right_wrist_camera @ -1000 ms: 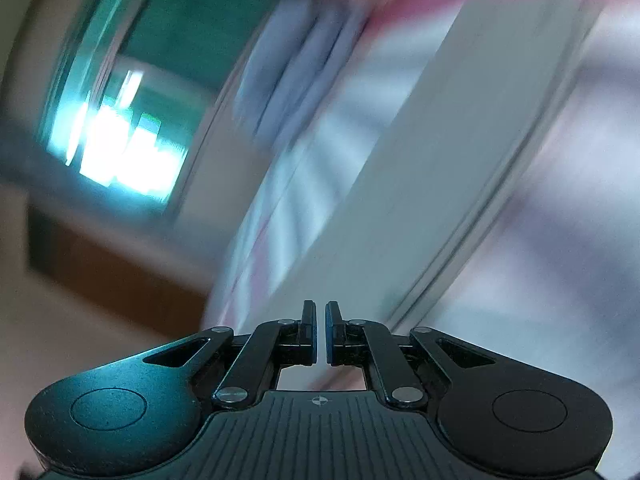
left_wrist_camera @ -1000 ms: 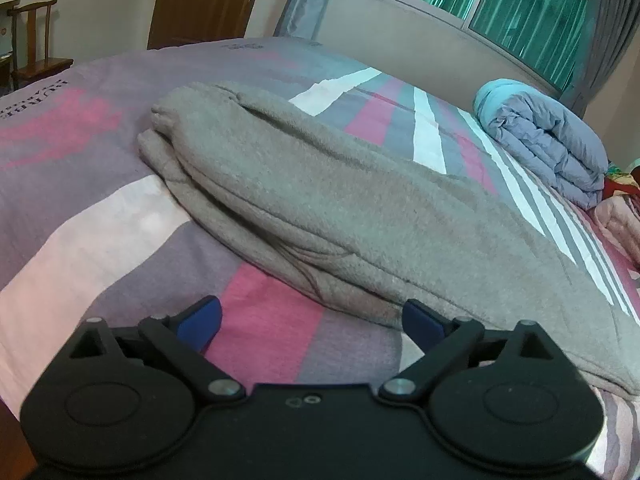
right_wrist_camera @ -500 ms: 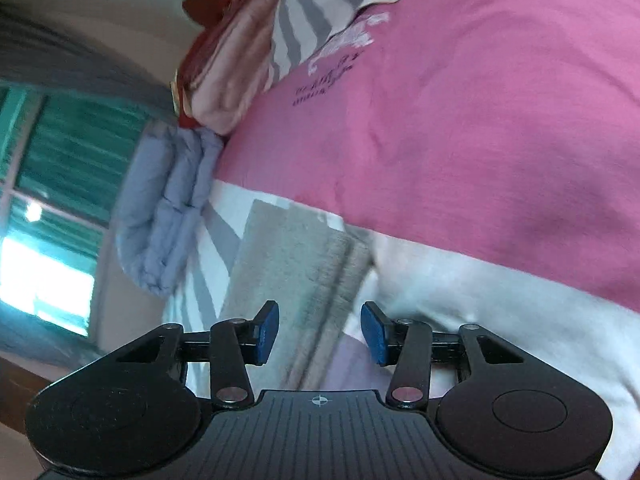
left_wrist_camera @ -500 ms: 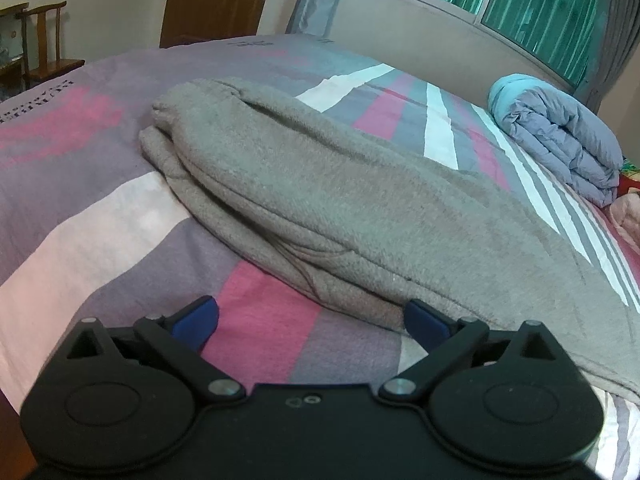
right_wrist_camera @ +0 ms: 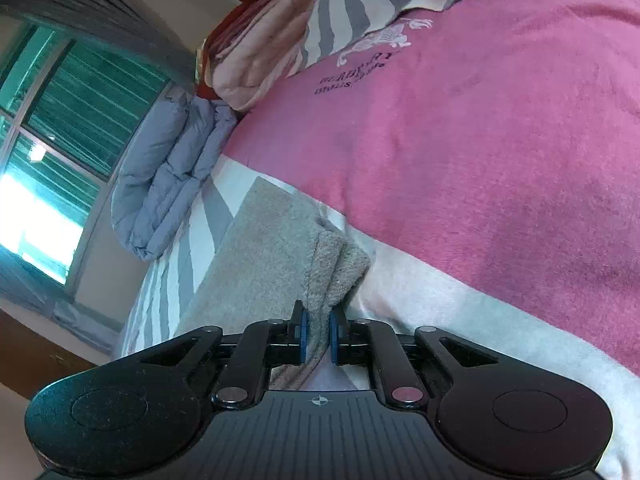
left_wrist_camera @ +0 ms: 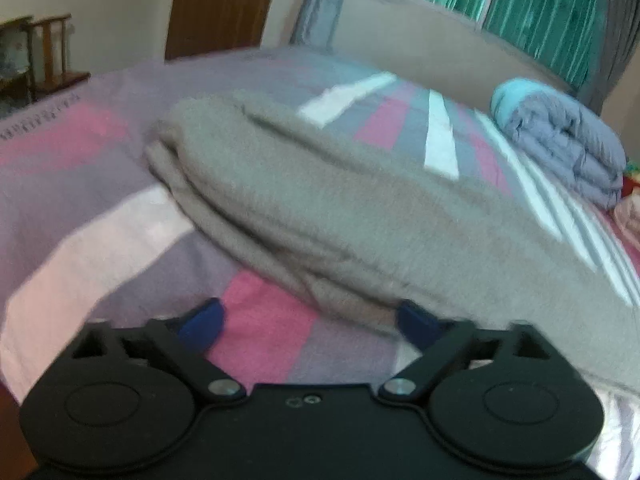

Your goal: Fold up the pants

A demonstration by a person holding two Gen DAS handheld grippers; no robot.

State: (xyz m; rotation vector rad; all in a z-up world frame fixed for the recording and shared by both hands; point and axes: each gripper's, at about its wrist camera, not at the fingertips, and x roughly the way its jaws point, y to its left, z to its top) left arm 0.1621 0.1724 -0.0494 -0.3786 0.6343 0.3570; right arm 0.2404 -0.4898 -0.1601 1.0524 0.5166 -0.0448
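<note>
Grey fleece pants lying lengthwise on striped bedspread; thick, soft, floppy, probably light but bulky; best taken at edges. Right gripper pinching one end; left gripper spread, closing, nothing clamped yet.

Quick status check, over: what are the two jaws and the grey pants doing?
Right gripper shut on pants corner. Left gripper closing, jaws wide, pants edge between them, unpinched. Folded quilt far off; nothing blocking.
</note>
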